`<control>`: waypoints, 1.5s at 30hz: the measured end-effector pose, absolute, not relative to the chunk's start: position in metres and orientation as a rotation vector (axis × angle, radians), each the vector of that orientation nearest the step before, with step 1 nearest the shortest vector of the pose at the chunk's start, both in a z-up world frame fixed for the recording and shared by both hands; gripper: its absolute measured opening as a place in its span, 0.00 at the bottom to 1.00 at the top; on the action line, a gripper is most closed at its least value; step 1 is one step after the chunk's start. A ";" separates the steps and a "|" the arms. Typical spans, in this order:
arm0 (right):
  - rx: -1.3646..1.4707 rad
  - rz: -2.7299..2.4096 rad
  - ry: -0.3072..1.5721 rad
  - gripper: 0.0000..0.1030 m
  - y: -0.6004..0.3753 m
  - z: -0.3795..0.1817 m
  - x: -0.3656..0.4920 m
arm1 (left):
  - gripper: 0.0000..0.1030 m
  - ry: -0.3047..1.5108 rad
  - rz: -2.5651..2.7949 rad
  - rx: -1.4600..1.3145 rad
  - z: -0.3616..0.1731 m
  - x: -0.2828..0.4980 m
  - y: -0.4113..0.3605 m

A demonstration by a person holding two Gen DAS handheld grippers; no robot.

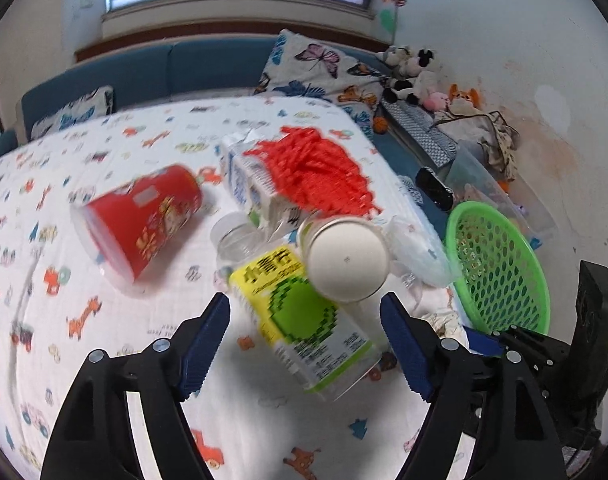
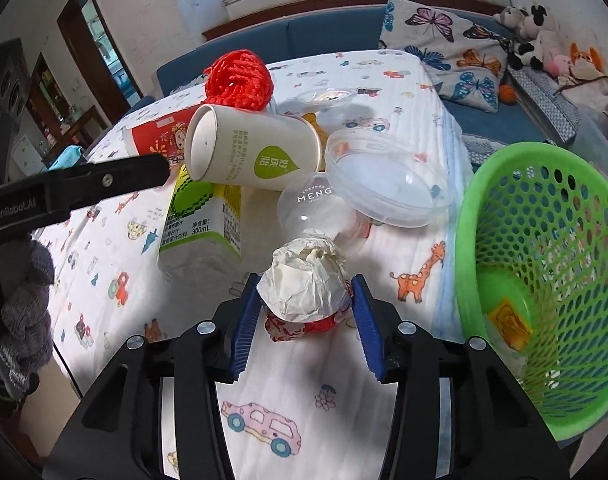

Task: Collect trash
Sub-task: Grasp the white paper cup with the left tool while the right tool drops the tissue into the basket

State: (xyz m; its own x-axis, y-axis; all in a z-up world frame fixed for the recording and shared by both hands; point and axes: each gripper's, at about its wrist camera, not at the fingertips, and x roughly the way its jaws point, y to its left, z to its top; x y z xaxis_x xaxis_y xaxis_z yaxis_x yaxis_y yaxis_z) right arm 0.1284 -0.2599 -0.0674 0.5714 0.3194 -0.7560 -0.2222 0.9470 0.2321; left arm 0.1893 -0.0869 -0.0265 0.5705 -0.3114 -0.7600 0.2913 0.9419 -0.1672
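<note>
Looking along my left gripper (image 1: 306,332), the jaws stand wide apart and nothing is pressed between them. Just beyond the tips lies the juice bottle (image 1: 304,320) with its yellow-green label, on its side on the patterned bedsheet (image 1: 83,360). The white paper cup (image 1: 346,258) rests against the bottle's upper end, bottom toward me. Left of the bottle is the red paper cup (image 1: 141,220), tipped over; behind the bottle, a milk carton (image 1: 247,176) and a bunched red net bag (image 1: 316,168). The green basket (image 1: 500,264) sits to the bottle's right, at the sheet's edge. I judge these jaws are spread this wide to take the bottle across its body.

Now my right gripper (image 2: 306,312): the blue pads are closed on the crumpled paper ball (image 2: 304,280), one pad on each flank, the wad still low over the sheet. From the bottle (image 2: 199,220), the ball is just right and nearer me; the clear plastic lids (image 2: 384,176) lie right of the bottle, and the basket (image 2: 544,280) stands beyond them, tilted, some scraps already inside. It looks placed there so each pick is a short carry.
</note>
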 end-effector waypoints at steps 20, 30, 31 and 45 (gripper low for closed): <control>0.165 0.230 0.844 0.45 -0.306 -0.043 0.093 | 0.67 0.905 -0.443 0.047 -0.038 0.223 -0.128; 0.200 0.159 0.818 0.45 -0.334 -0.037 0.087 | 0.53 0.894 -0.448 0.040 -0.037 0.220 -0.128; 0.203 0.151 0.813 0.45 -0.336 -0.036 0.086 | 0.53 0.890 -0.450 0.037 -0.035 0.218 -0.127; 0.238 -0.007 0.815 0.45 -0.395 -0.042 0.083 | 0.53 0.824 -0.493 0.010 -0.001 0.177 -0.114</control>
